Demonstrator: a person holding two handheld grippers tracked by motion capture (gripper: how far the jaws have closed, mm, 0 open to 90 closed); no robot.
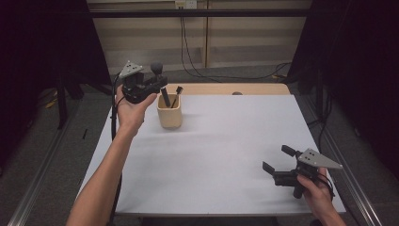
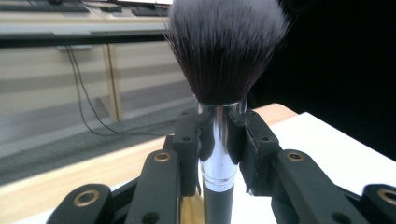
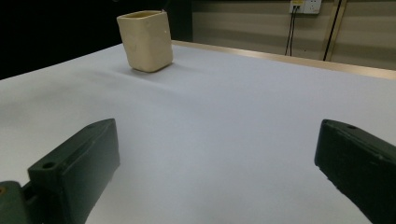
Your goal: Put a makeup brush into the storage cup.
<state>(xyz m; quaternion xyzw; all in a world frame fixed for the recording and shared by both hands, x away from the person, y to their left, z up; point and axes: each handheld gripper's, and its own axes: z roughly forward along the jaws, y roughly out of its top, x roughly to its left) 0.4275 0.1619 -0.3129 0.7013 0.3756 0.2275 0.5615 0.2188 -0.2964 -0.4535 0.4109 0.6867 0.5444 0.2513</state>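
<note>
**Makeup brush clamped at the ferrule, over the cup**

High view: the left gripper (image 1: 157,84), at about eleven o'clock on the white table (image 1: 221,155), holds a makeup brush (image 1: 159,80) upright, its handle's lower end at the mouth of the beige cup (image 1: 169,115). A second, thinner brush (image 1: 177,96) leans inside. The right gripper (image 1: 278,159) rests at five o'clock near the front edge, with open tabletop between.

Left gripper view: the jaws are closed on the brush's (image 2: 219,93) shiny metal ferrule. It is probably light and stiff, but slick; the soft bristles would crush, so the ferrule or handle suits gripping.

Right gripper view: the jaws stand wide apart, empty; the cup (image 3: 145,41) sits at eleven o'clock, well apart.
</note>
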